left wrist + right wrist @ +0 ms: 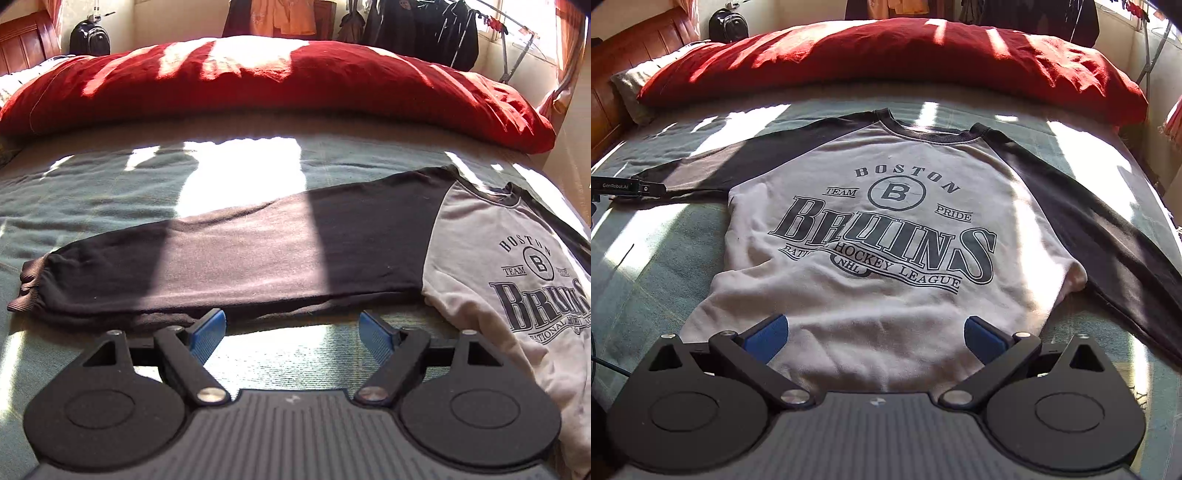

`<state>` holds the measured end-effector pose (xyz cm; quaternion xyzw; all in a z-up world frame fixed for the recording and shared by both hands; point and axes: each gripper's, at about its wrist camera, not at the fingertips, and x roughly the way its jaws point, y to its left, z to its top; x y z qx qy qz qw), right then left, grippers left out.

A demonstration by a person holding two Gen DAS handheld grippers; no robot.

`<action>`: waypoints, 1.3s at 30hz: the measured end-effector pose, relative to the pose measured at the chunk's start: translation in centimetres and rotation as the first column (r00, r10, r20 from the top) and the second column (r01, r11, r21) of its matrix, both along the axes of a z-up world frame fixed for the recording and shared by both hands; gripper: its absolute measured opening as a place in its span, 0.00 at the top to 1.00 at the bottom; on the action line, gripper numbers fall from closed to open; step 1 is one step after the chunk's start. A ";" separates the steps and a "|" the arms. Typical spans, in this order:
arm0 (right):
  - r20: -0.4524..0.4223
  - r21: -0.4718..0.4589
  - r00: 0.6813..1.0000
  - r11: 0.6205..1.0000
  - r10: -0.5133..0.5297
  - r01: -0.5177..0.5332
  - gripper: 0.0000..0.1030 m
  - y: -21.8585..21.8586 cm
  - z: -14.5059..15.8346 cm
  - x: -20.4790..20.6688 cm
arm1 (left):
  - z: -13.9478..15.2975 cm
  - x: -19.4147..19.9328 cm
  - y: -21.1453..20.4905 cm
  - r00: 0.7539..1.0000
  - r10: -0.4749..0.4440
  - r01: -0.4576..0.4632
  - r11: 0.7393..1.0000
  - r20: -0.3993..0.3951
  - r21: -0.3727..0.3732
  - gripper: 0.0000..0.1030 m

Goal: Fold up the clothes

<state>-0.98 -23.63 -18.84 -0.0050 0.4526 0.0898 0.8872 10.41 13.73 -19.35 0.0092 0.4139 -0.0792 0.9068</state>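
Observation:
A grey sweatshirt with black sleeves and a Boston Bruins print lies flat, front up, on the bed. Both sleeves are spread sideways. In the left wrist view its black left sleeve stretches across, cuff at the left, with the grey body at the right. My left gripper is open, hovering just short of the sleeve's near edge, holding nothing. My right gripper is open above the lower part of the grey body, nothing between its blue fingers. The left gripper's body shows at the far left by the cuff.
A teal-grey bedspread covers the bed, crossed by bright sun patches. A long red pillow lies across the far side. A wooden headboard is at left, a black backpack and hanging clothes behind.

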 end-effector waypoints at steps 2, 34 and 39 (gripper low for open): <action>0.014 -0.001 1.000 1.000 -0.006 0.006 0.00 -0.4 0.1 -0.4 | -0.1 0.1 -1.4 0.999 -0.034 0.034 0.999 -0.008 -0.002 0.23; 0.049 0.111 0.986 0.981 0.157 -0.161 0.00 -2.3 -3.3 0.3 | -2.7 -2.8 -14.2 0.943 -0.317 0.288 0.931 -0.101 -0.224 0.23; 0.100 0.147 0.961 0.952 0.256 -0.269 0.00 -3.3 -1.3 -0.5 | -1.8 -4.4 -15.3 0.944 -0.329 0.321 0.935 -0.027 -0.153 0.23</action>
